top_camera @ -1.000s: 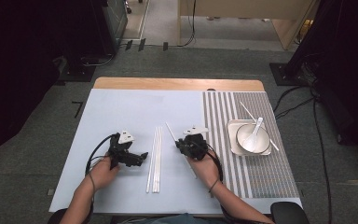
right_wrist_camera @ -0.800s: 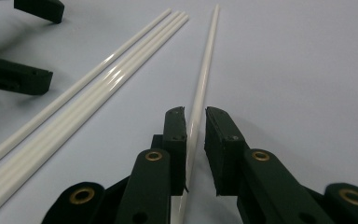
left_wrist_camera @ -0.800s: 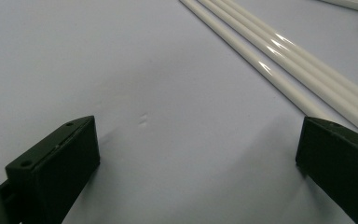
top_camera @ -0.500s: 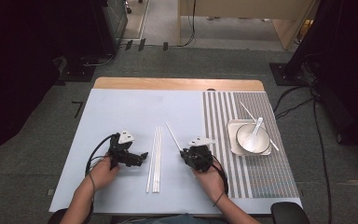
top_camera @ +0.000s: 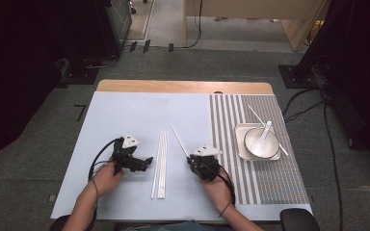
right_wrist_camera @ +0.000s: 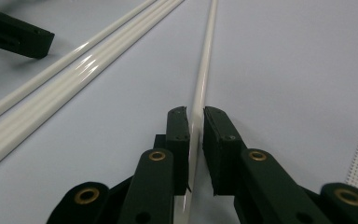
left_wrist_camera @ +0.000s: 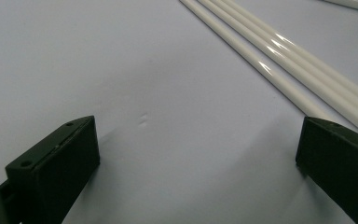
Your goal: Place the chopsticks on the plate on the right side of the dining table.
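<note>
Your right tool (right_wrist_camera: 195,122) has its jaws drawn in on a single white chopstick (right_wrist_camera: 204,70), and they have just been closing the last of the way; the pads sit flat on either side of the stick near its near end, the rest running straight ahead from the jaws across the surface (top_camera: 125,115); in the high view the same chopstick (top_camera: 179,141) slants up and left from the right tool (top_camera: 196,162); judge it light, stiff and glossy, so likely slippery between hard pads; held this close to one end the far tip will lever about, so squeeze squarely and lift level; a grip nearer the middle would likely steady it; your left tool (left_wrist_camera: 196,154) rests with its jaws wide apart, nothing between them but bare surface; its right jaw sits just beside the bundle of three chopsticks (left_wrist_camera: 279,51), which lie side by side, touching; in the high view that bundle (top_camera: 160,163) lies between the two tools; off to the right, well apart, a bowl with a spoon (top_camera: 262,139) sits on a square tray (top_camera: 241,151) on the striped mat (top_camera: 226,120).
</note>
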Demonstrator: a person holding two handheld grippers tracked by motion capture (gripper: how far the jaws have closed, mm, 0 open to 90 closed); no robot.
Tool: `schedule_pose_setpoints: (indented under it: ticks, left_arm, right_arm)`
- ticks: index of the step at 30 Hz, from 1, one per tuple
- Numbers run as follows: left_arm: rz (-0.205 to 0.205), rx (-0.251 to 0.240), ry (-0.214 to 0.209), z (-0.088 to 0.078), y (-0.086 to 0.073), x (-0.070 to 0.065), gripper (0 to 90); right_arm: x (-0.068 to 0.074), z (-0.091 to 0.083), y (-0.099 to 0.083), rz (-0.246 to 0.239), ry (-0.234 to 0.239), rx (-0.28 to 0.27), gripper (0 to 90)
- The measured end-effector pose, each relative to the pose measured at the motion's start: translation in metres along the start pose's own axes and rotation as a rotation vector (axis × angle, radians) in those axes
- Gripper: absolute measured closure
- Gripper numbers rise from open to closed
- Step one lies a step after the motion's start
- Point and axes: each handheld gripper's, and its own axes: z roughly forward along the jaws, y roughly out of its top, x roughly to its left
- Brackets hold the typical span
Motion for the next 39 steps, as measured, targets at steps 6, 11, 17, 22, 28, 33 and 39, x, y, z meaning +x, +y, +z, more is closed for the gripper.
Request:
schedule_pose_setpoints:
  ticks: [6, 11, 17, 22, 28, 33, 39]
  left_arm:
    - [0.000, 0.000, 0.000, 0.000, 0.000, 0.000, 0.0]
    - [0.000, 0.000, 0.000, 0.000, 0.000, 0.000, 0.0]
    - [-0.003, -0.001, -0.001, 0.000, 0.000, 0.000, 0.0]
    - [-0.003, -0.001, -0.001, 0.000, 0.000, 0.000, 0.0]
    - [-0.001, 0.001, -0.001, 0.000, 0.000, 0.000, 0.0]
    - [-0.002, 0.000, -0.001, 0.000, 0.000, 0.000, 0.0]
    - [-0.001, 0.001, -0.001, 0.000, 0.000, 0.000, 0.0]
  right_arm:
    - [0.002, 0.001, 0.000, -0.014, -0.016, 0.001, 83.0]
    - [0.001, 0.001, 0.001, -0.014, -0.013, 0.001, 83.7]
    - [-0.010, 0.004, 0.004, 0.074, 0.042, 0.001, 85.1]
    - [-0.017, 0.005, 0.006, 0.114, 0.081, -0.004, 85.2]
    - [-0.022, 0.007, 0.008, 0.147, 0.101, -0.004, 85.2]
    - [-0.025, 0.006, 0.010, 0.167, 0.118, -0.004, 85.2]
    - [-0.028, 0.004, 0.015, 0.139, 0.106, -0.004, 85.2]
